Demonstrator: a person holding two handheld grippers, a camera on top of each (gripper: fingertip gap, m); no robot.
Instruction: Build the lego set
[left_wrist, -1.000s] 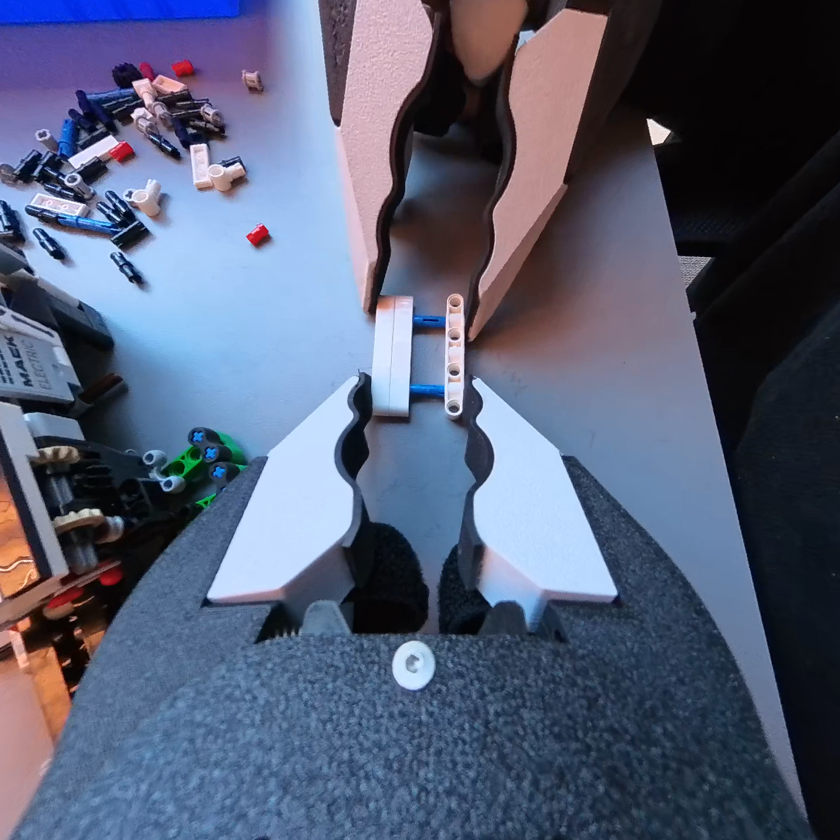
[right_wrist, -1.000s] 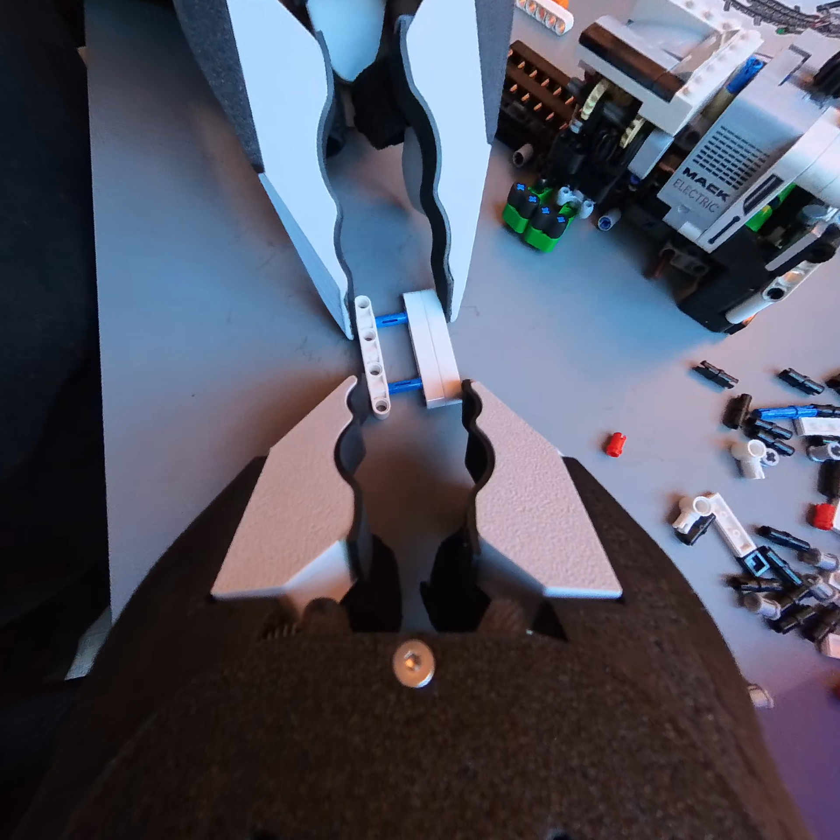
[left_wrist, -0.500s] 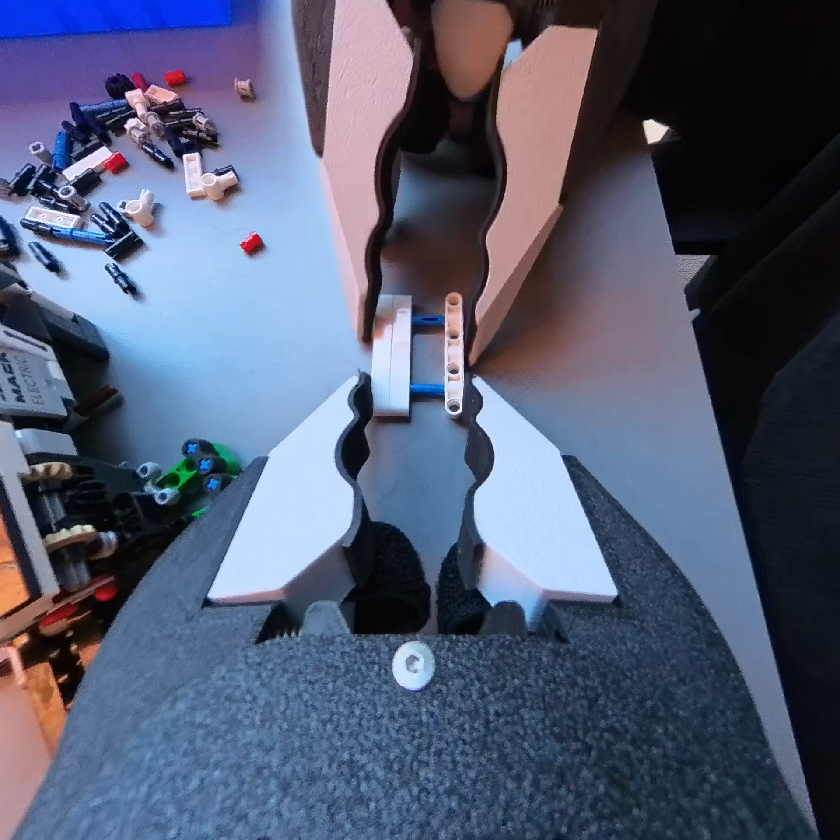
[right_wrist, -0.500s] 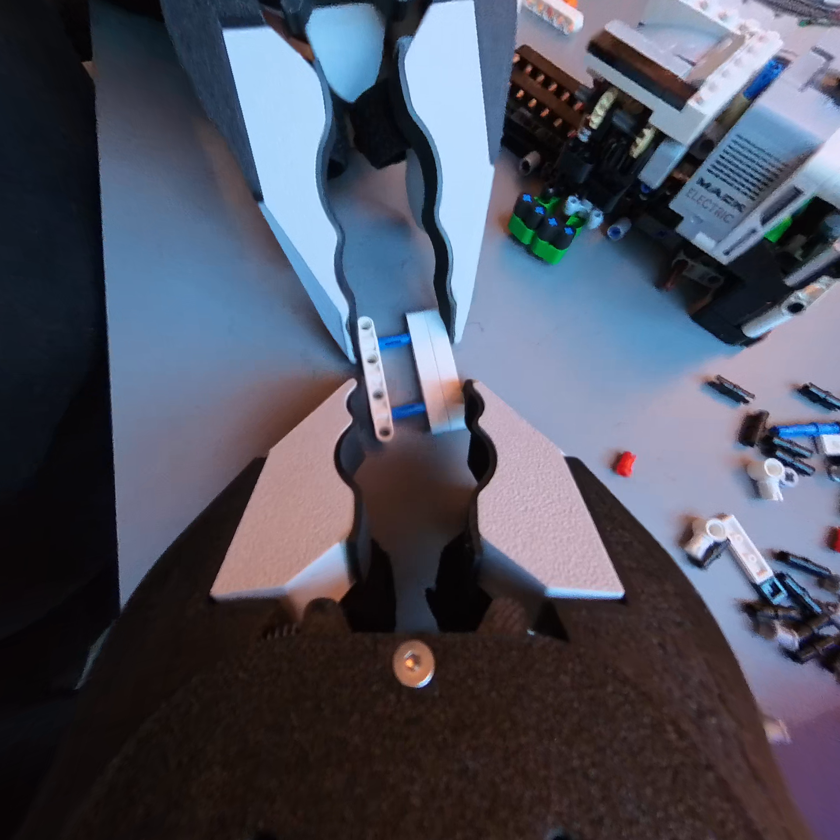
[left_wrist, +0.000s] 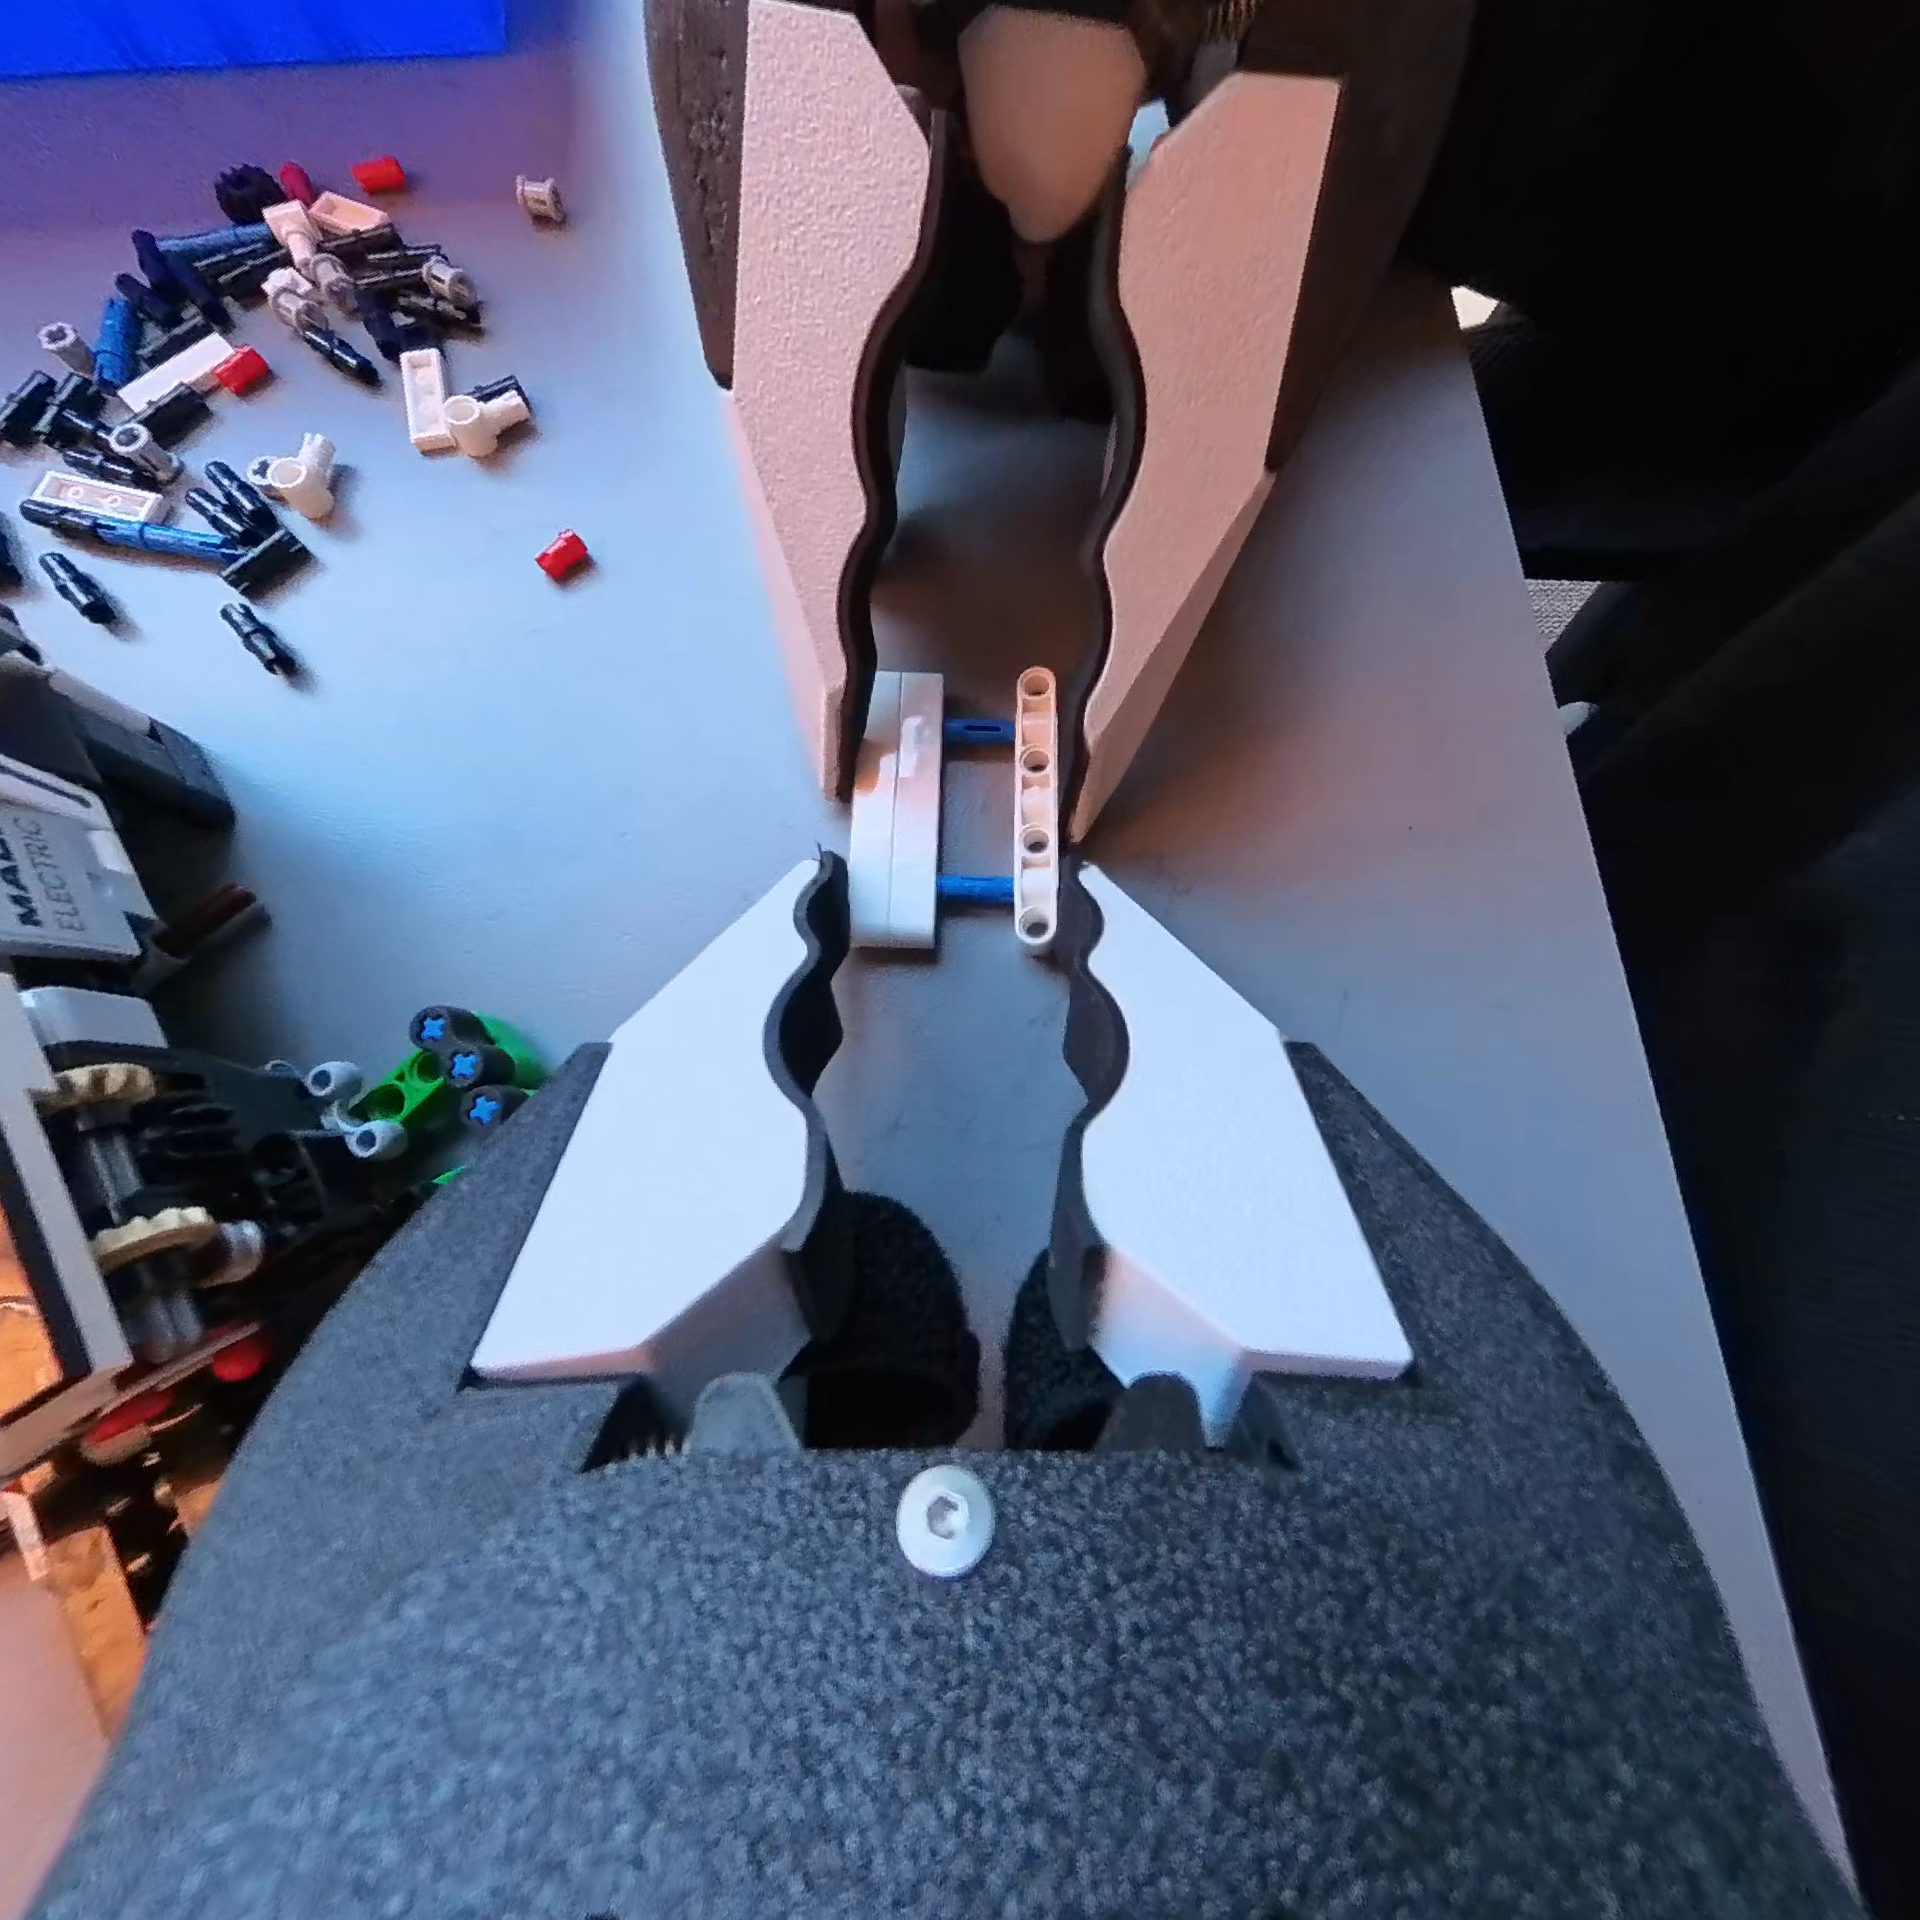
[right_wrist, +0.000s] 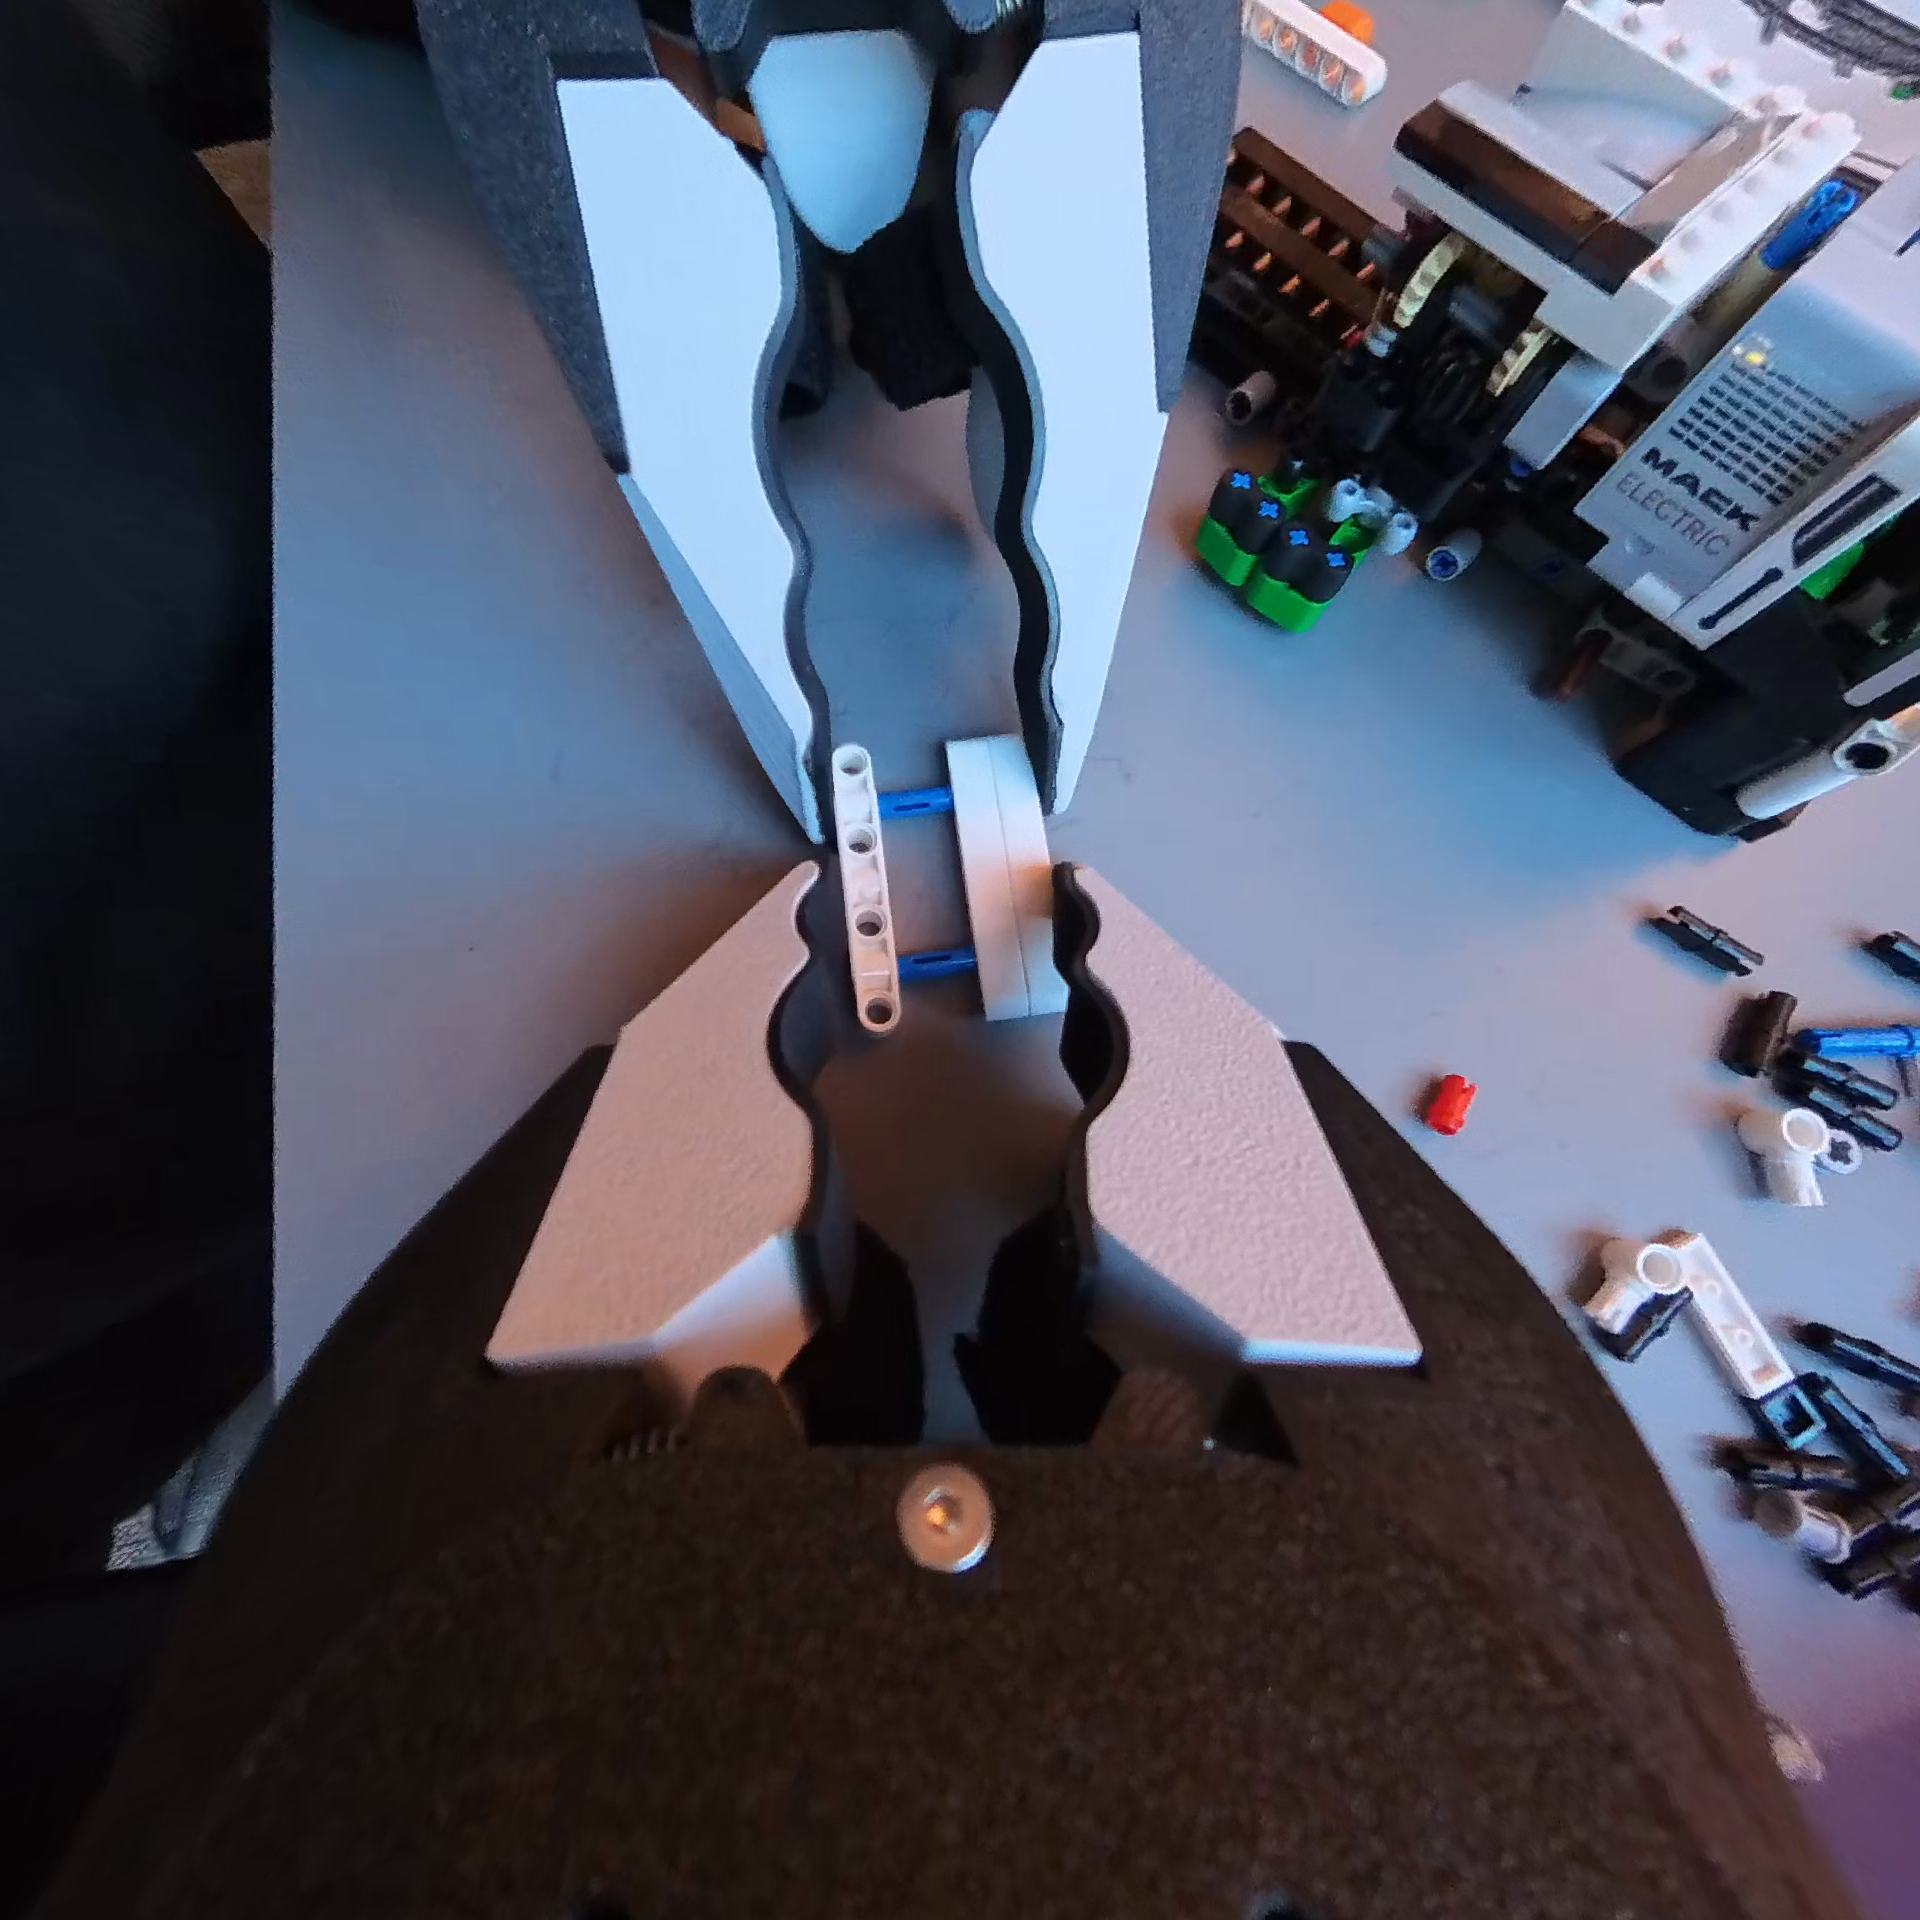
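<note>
Left hand-held gripper (left_wrist: 948, 894): grainy matt dark body, smooth matt white plastic fingers (left_wrist: 686, 1132), shiny metal screw (left_wrist: 943, 1536). Between its tips, white beam (left_wrist: 1035, 808) is glossy plastic. Counter (left_wrist: 499, 748) smooth, matt grey.

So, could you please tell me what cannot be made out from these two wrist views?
- Pin seating inside the white panel: hidden in both views; only the blue pins between it and the holed beam show.
- Truck model: cut off by the frame edge in both views.
- Loose parts pile: blurred in the right wrist view.
</note>
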